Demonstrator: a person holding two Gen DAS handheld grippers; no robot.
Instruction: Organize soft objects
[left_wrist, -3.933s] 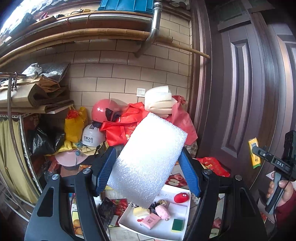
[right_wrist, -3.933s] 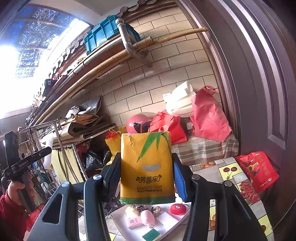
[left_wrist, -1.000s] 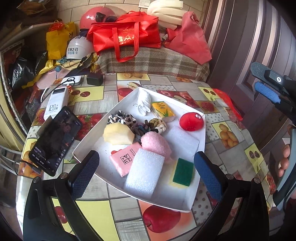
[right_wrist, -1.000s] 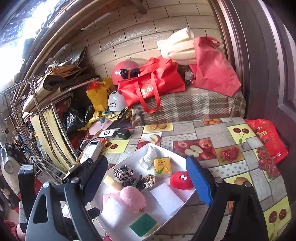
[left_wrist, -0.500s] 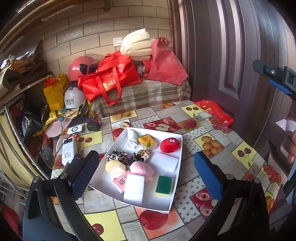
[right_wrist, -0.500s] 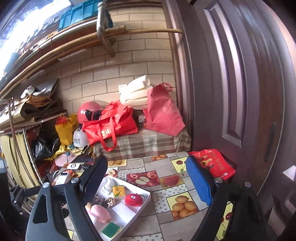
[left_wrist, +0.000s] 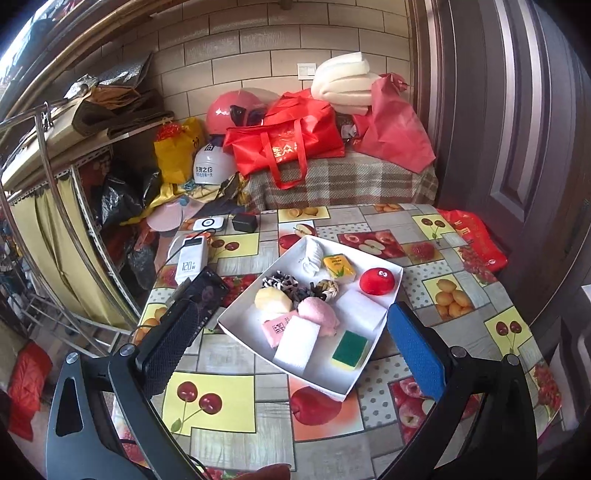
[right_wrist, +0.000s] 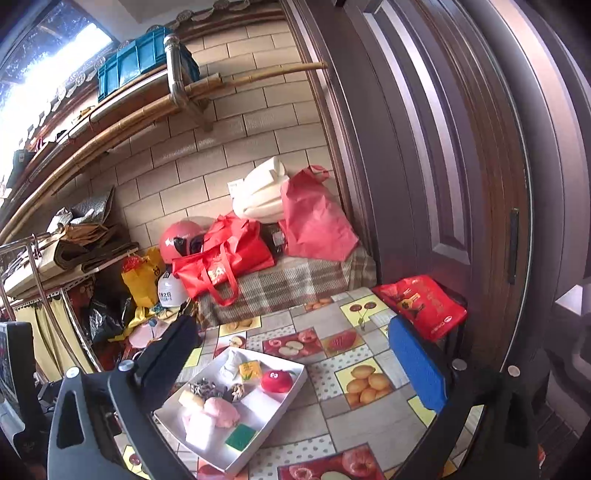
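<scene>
Room: tiled brick wall at back, dark wood door on the right, cluttered shelf rack on the left
Desk (left_wrist: 229, 402): fruit-print cloth, carries the tray and some electronics
Tray (left_wrist: 369, 384): white, square, sits on desk centre, one corner toward the left camera
Tray contents, far side: white cloth twist (left_wrist: 313, 254), yellow packet (left_wrist: 339, 266), red toy with eyes (left_wrist: 377, 281)
Tray contents, middle: striped scrunchie (left_wrist: 279, 281), woven knot (left_wrist: 327, 288), pale yellow lump (left_wrist: 273, 300), pink puff (left_wrist: 318, 314)
Tray contents, near side: pink packet (left_wrist: 277, 328), white foam block (left_wrist: 297, 344), green sponge (left_wrist: 350, 349), flat white pad (left_wrist: 364, 309)
Desk left edge: phone (left_wrist: 207, 295), white power bank (left_wrist: 190, 258)
Behind desk: plaid-covered bench with red tote bag (left_wrist: 291, 144), pink helmet (left_wrist: 232, 107), folded white foam (left_wrist: 343, 85)
Left tongs (left_wrist: 291, 350): jaws spread wide, nothing between them, raised above the near side of the tray, touching nothing
Right tongs (right_wrist: 295, 365): jaws have just been opening, now at their widest, nothing gripped; tray seen low between the fingers, well apart from them
Right of desk: red bag (right_wrist: 421, 304) by the door
</scene>
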